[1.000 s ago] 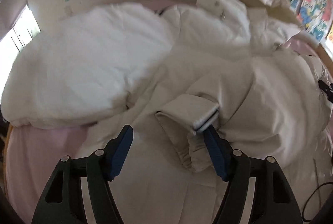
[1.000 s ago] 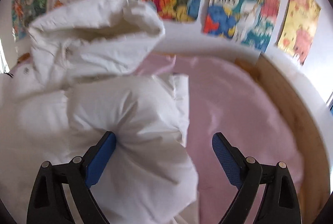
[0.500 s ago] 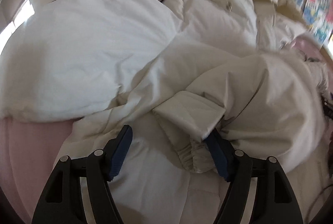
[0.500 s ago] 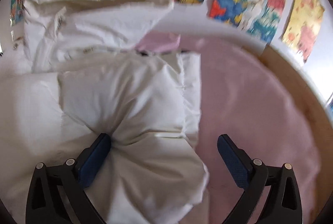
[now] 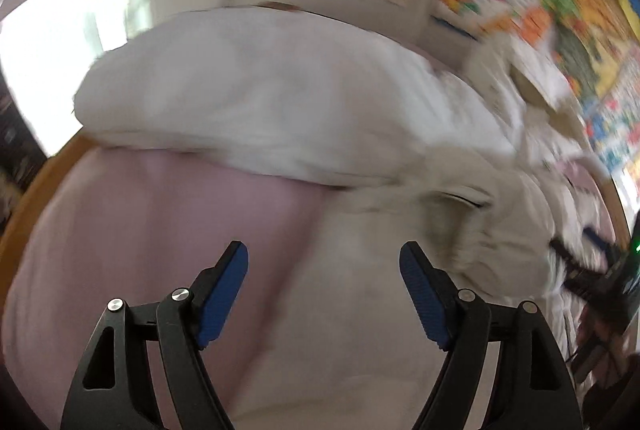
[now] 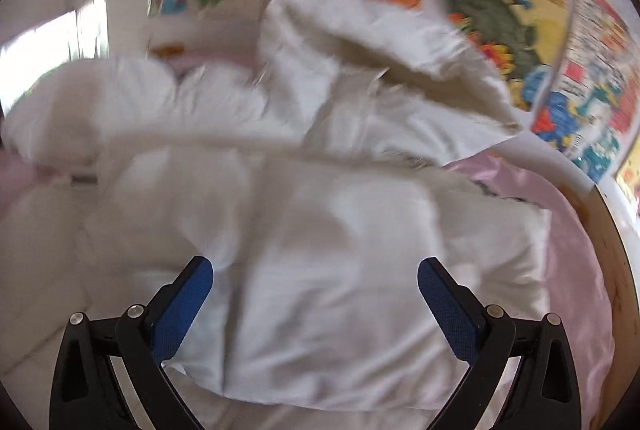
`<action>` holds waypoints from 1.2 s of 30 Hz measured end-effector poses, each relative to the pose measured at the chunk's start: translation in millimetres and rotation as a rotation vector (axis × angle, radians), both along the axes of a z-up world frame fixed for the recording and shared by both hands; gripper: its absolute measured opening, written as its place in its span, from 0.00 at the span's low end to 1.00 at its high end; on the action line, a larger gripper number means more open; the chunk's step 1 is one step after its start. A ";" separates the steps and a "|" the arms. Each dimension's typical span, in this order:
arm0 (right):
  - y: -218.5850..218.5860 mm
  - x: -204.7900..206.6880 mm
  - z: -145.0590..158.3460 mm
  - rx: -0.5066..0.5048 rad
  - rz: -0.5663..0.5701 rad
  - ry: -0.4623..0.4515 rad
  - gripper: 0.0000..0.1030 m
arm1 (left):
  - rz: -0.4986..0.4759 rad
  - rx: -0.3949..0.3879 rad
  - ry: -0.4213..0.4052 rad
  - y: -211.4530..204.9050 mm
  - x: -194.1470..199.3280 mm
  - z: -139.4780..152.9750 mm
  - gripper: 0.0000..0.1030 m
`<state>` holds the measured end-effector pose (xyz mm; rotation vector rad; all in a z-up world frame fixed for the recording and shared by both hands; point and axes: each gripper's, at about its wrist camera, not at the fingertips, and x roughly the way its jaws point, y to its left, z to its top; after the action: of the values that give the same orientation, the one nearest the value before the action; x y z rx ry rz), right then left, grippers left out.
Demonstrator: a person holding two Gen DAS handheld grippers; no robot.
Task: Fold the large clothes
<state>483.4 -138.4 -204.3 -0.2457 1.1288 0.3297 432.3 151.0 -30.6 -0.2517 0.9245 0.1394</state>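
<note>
- The left gripper (image 5: 323, 288) is spread wide and grasps nothing; below it the pink bed sheet (image 5: 160, 230) meets the coat's pale hem.
- Ahead and to its right lies the white padded coat (image 5: 460, 230), blurred, bulk running off rightward.
- The right gripper (image 6: 315, 304) is likewise released, empty, hovering directly over the coat (image 6: 340, 250).
- Beyond it the coat's hood (image 6: 380, 46) rises; so its long axis runs away from this gripper, which I judge nearer for the next fold.
</note>
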 end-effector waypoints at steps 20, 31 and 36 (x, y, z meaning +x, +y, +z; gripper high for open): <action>-49.3 -119.2 142.4 0.238 -0.009 -0.094 1.00 | 0.535 -0.492 -0.219 241.4 -27.1 -31.3 0.71; -52.9 -167.5 146.2 0.173 -0.036 -0.019 1.00 | 0.621 -0.503 -0.262 253.9 0.2 -25.8 0.10; -60.6 -164.7 155.2 0.135 -0.056 -0.040 1.00 | 0.581 -0.311 -0.341 228.1 6.1 26.4 0.04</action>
<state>318.7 -199.0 -49.1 -0.1006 1.0672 0.3482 438.3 379.1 -4.2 -0.8064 0.5084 0.4738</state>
